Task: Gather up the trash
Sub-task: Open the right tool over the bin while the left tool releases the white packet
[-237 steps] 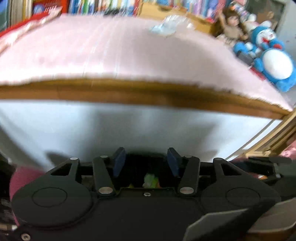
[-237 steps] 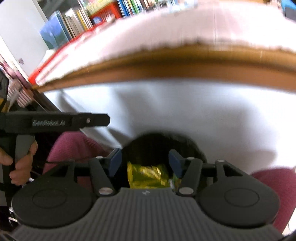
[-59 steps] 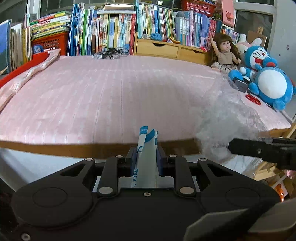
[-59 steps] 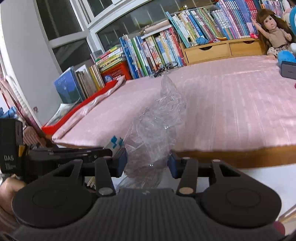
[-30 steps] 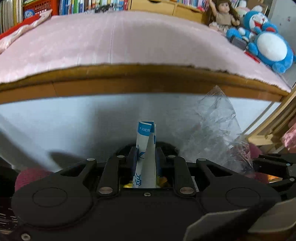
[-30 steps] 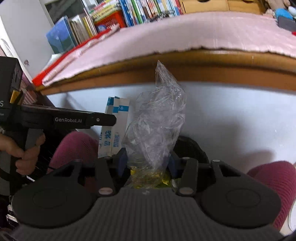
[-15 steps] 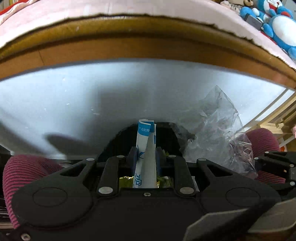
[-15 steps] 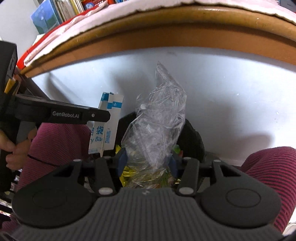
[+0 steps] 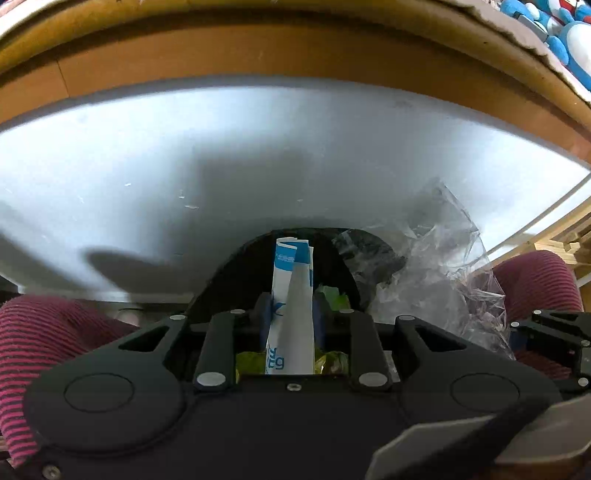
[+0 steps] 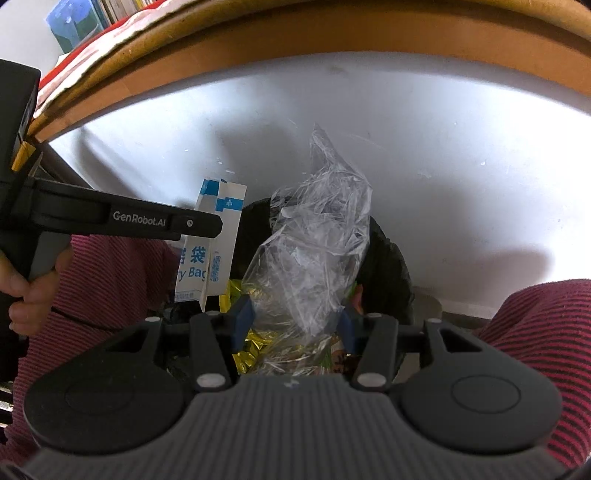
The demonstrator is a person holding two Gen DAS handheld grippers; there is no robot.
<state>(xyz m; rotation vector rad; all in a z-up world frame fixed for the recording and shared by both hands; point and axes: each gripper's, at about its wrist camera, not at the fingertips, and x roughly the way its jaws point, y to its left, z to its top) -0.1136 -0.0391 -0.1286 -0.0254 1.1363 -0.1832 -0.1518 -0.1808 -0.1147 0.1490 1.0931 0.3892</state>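
Left wrist view. Striped knee (image 9: pixel 55 343) at far left. Left gripper (image 9: pixel 290 317) aimed steeply down over black bin (image 9: pixel 236 280); blue pads on both faces of folded white-and-blue packet (image 9: pixel 291 295), jaws opening, packet between them and upright above the bin mouth. Yellow wrapper (image 9: pixel 247 363) and green scrap (image 9: pixel 332 295) inside the bin. Clear bag (image 9: pixel 443 280) at right, overlapping the bin rim. White panel (image 9: pixel 258 155) behind, wooden edge (image 9: pixel 295 55) above, blue plush (image 9: pixel 561 37) at top right.

Right wrist view. Hand (image 10: pixel 26 288) at far left on the handle of left gripper (image 10: pixel 199 223), seen from the side. Packet (image 10: pixel 210 251) hanging beside its tip, just left of the bag, above bin (image 10: pixel 388 273). Right gripper (image 10: pixel 295 319) pointed down, fingers (image 10: pixel 242 319) half spread, pinching crumpled clear bag (image 10: pixel 314 254) at its lower part; bag upright over the bin mouth. Yellow wrapper (image 10: pixel 251 347) beneath. Striped knee (image 10: pixel 535 332) at right. Books (image 10: pixel 74 29) at top left.
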